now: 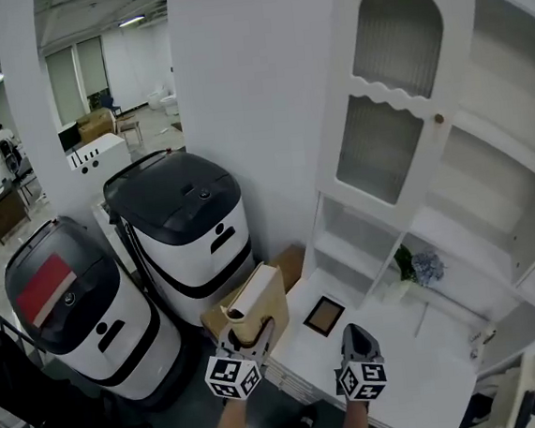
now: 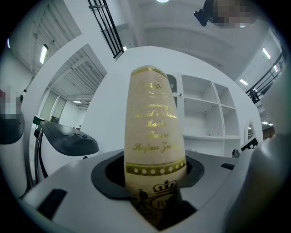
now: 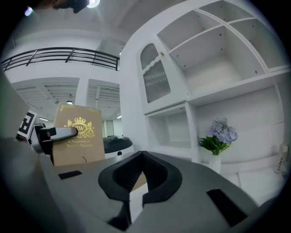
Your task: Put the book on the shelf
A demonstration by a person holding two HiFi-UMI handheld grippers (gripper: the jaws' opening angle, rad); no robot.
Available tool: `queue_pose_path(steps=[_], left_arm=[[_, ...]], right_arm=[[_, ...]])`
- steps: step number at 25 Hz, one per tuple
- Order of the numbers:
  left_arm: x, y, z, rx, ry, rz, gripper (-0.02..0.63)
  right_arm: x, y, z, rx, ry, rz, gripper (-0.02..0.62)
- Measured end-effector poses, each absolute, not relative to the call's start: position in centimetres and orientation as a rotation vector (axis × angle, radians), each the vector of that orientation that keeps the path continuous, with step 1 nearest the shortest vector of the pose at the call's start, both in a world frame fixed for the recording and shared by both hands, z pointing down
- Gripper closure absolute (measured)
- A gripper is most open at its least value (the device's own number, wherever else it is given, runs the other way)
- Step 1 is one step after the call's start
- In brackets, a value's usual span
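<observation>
Holding the book upright with the left gripper, with fingers closed on its lower end across the thickness and the spine turned to that gripper's own camera. Not yet on the shelf: carried in the air near the left end of the bench, well apart from the open compartments. Holding nothing with the right gripper; fingers brought together, empty, hanging above the bench. To judge by the hard tan cover with gilt print: probably stiff, not bending under the grip, of moderate weight, perhaps a little smooth against the fingers. Gripped so low, likely to tip or to turn about the fingers if swung quickly, so better to move slowly and to keep it vertical. Better also to take hold across both covers close to the spine, never by one cover alone, to avoid opening in the air. Some care needed near the vase with flowers, surely fragile.
</observation>
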State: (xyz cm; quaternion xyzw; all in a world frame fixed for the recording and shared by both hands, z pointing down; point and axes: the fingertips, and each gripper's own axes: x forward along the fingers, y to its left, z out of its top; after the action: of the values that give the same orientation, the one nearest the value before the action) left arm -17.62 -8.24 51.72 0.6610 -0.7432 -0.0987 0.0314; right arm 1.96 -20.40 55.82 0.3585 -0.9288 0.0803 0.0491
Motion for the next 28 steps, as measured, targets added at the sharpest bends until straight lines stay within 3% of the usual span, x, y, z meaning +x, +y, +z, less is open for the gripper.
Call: queue_pose_path(steps=[16,28], left_arm=[[-12.4,-24.7,51.6,2.107,-2.189,-0.306,0.37],[-13.6,-30.9,52.9,2.222,-2.019,-0.28,0.37]], right_arm=[[6.4,-33.8,55.5,1.113,-2.838,0.286,0.57],[3.9,-36.0,55.4,1.215,-2.769,0.259,0.57]])
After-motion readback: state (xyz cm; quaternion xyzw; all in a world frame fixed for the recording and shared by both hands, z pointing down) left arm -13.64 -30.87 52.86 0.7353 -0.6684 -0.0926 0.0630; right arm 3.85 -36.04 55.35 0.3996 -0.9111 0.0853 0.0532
